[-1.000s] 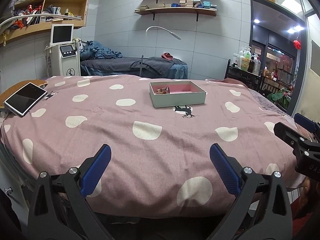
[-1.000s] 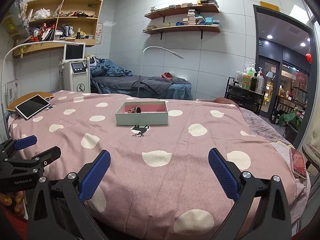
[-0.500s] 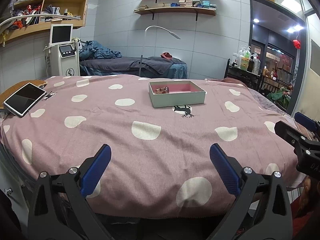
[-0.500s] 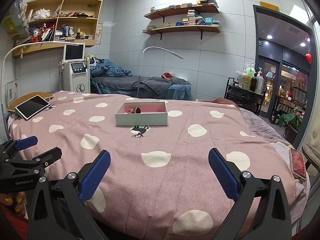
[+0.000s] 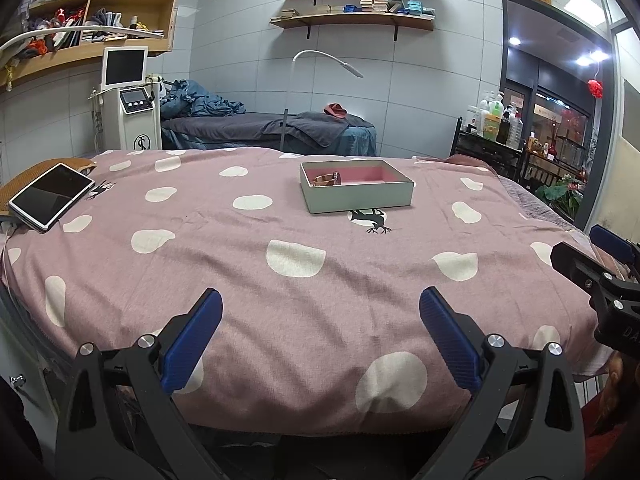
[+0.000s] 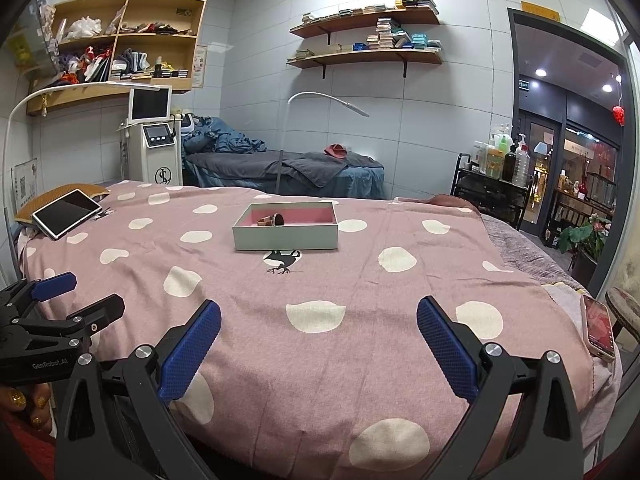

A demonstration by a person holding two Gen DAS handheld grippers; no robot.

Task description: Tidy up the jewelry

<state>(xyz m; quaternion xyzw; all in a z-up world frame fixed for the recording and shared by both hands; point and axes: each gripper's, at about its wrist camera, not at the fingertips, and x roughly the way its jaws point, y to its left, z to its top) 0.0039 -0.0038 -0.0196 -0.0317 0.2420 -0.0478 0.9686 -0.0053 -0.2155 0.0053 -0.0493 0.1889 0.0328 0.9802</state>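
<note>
Both grippers, left (image 5: 320, 330) and right (image 6: 318, 338), spread wide, empty, at bed (image 5: 280, 304) edge. Box (image 5: 356, 188) mid-bed holds jewelry (image 5: 326, 179). Tablet (image 5: 50, 196) far-left corner, phone (image 6: 598, 332) right edge.

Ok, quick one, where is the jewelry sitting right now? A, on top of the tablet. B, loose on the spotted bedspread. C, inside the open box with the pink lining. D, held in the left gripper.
C: the jewelry lies inside the open box on the bedspread, while the left gripper and right gripper both hang open and empty.
</note>
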